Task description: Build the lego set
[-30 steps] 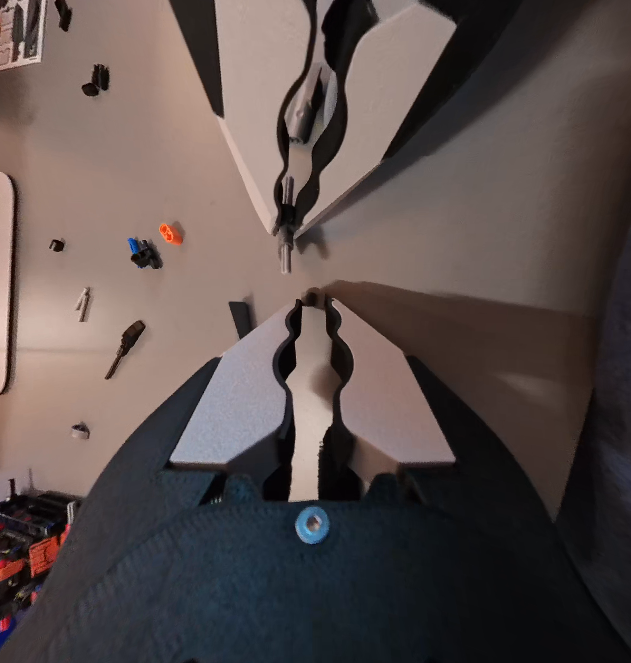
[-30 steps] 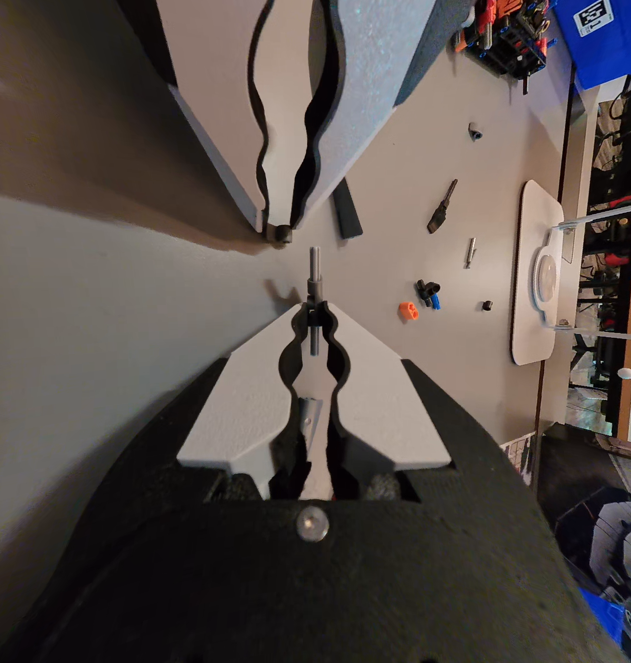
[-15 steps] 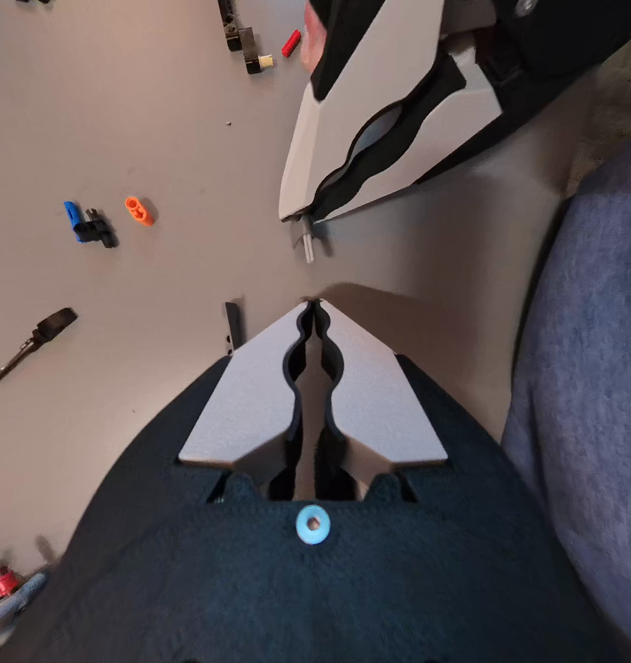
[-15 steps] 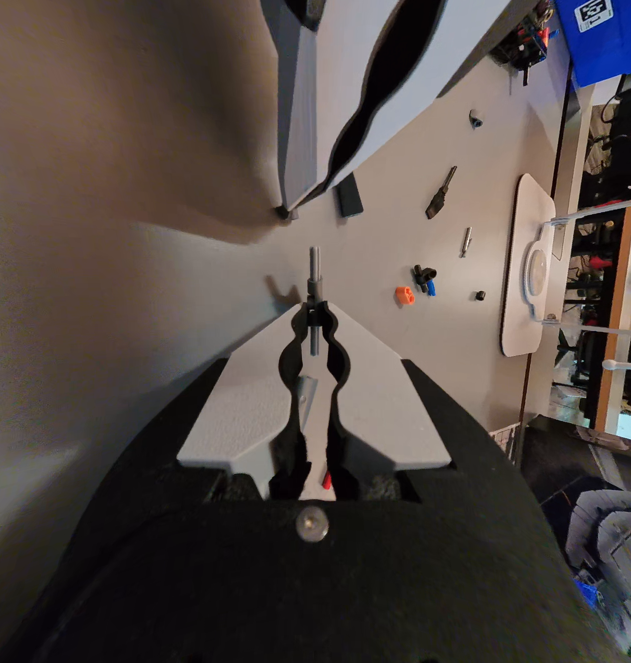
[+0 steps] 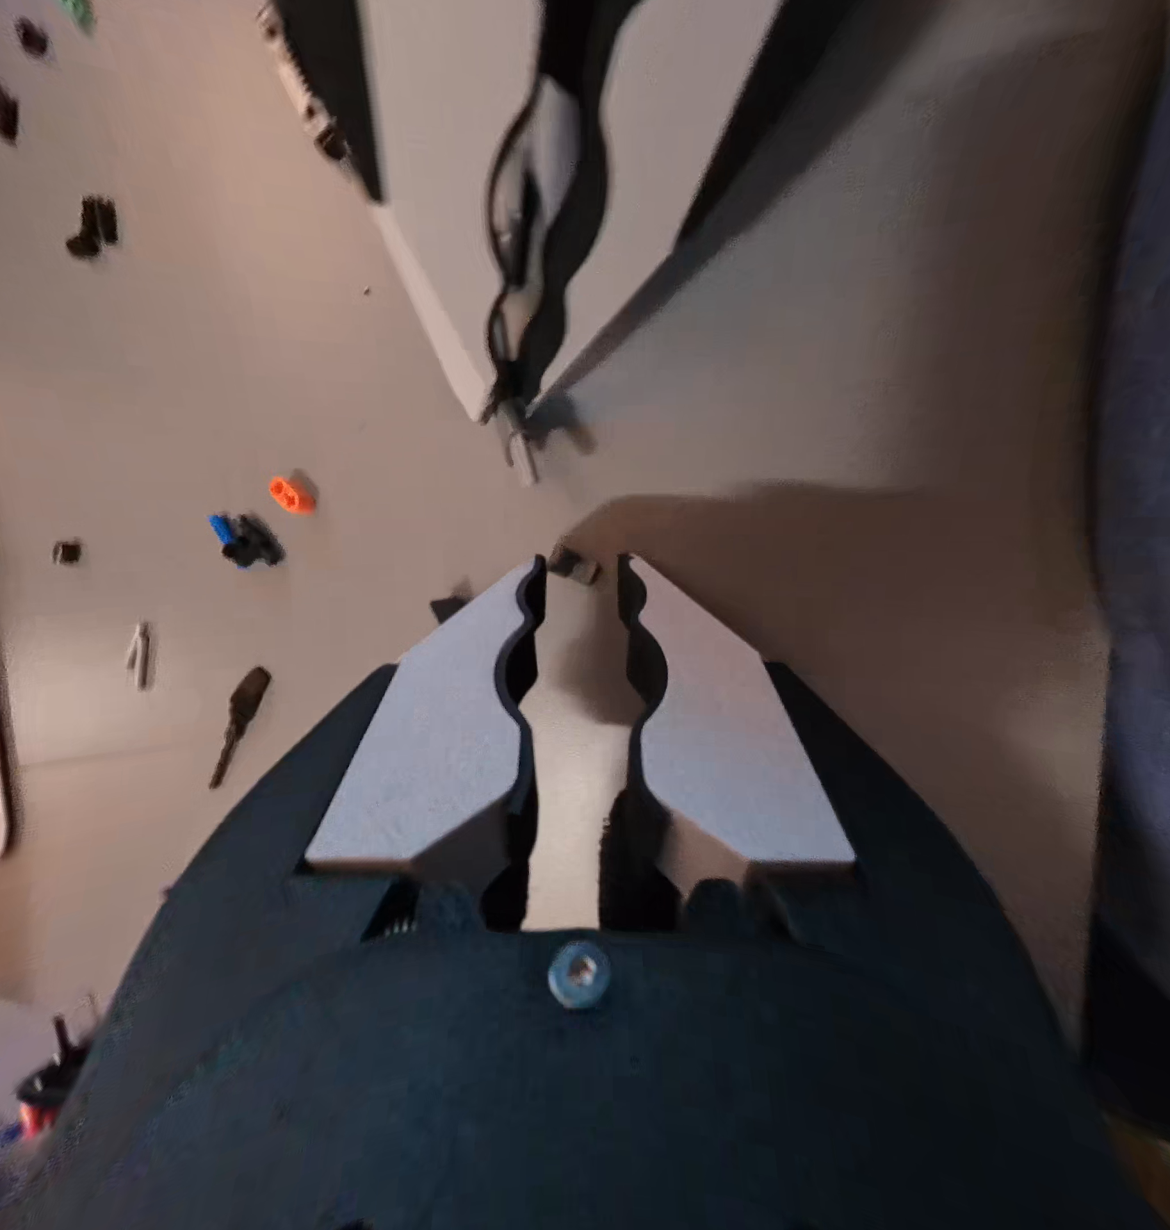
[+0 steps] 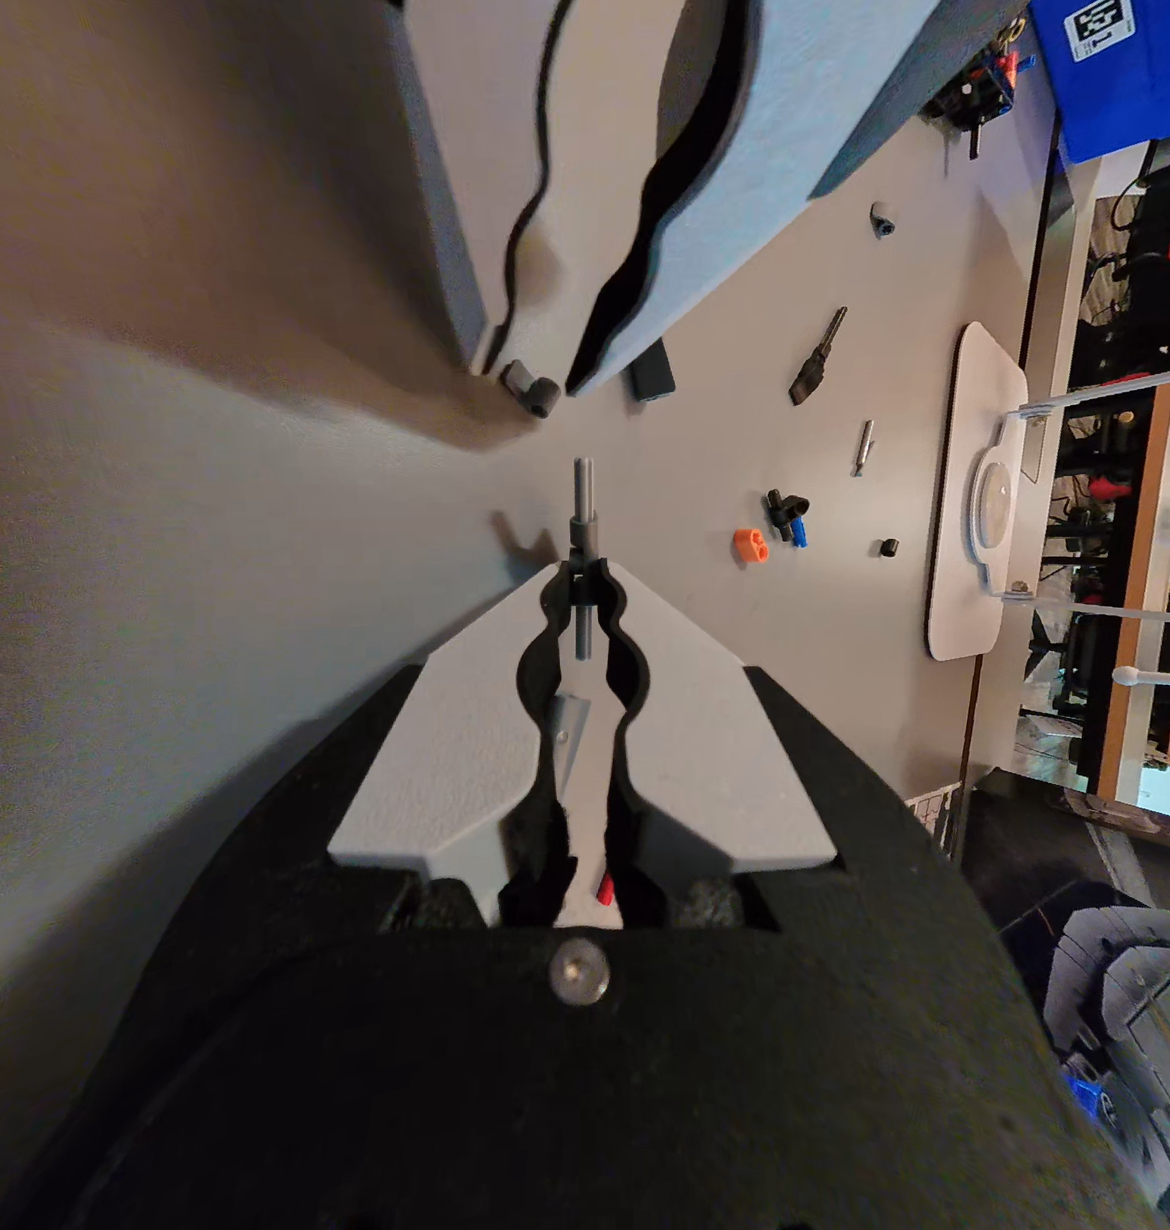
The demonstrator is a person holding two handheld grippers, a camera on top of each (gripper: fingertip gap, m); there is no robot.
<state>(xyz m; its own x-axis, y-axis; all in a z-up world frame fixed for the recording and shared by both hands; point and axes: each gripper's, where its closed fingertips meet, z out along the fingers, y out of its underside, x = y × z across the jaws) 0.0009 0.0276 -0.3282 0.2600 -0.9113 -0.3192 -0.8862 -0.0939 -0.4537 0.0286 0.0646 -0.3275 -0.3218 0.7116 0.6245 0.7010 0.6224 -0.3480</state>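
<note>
Right gripper [image 6: 581, 566] clamps a grey axle [image 6: 583, 526]; left gripper [image 5: 579, 566], jaws apart, frames a dark connector [image 5: 574, 566] on the counter [image 5: 169, 373].

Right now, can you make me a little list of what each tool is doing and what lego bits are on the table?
right tool: shut on grey axle
left tool: open, holds nothing
between left tool's tips: small dark piece on the table
loose bits: orange piece, black-and-blue piece, long black piece
far corner: partly built model
</note>
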